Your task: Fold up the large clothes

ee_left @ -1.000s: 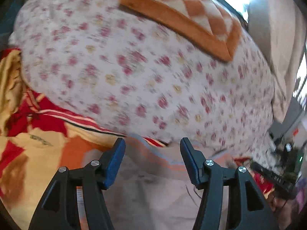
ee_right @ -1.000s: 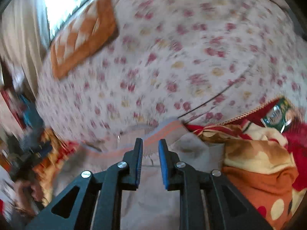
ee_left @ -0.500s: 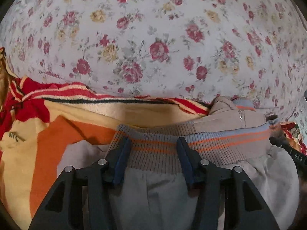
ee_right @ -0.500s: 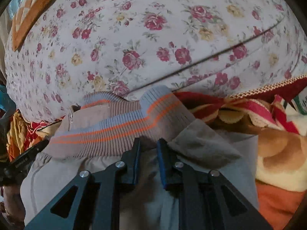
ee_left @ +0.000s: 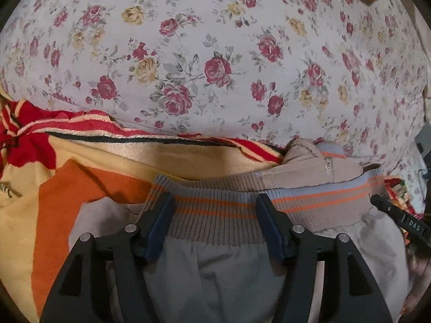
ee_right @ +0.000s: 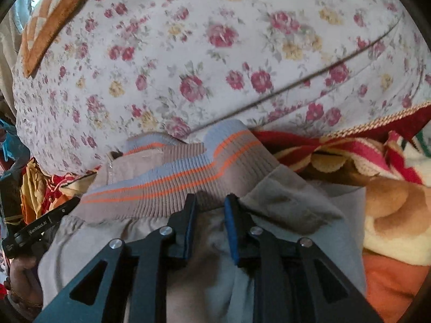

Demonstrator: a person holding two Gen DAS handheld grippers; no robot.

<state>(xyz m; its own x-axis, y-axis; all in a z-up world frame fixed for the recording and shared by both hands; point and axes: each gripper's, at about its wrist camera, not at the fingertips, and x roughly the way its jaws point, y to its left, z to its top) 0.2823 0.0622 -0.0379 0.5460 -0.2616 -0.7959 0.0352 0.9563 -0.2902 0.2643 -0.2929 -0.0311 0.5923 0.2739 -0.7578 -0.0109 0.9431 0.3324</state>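
Note:
A grey jacket lies on the bed, its ribbed hem with orange and blue stripes laid flat across a blanket. My left gripper sits low over the hem; its jaws are opening, and the ribbing lies between the blue pads without being pinched. In the right wrist view the same jacket and hem show. My right gripper is at the hem's lower edge, jaws narrow and opening, with cloth in the gap and the pads off it. A zip end shows beyond the hem.
A floral sheet covers the bed beyond the jacket. A red, orange and yellow blanket lies under and beside it. An orange checked cushion sits at the far left. The person's hand holds the other gripper.
Both grippers dropped toward the bed, bringing the jacket's hem down onto the blanket. The left jaws have spread wider; the right jaws have parted slightly.

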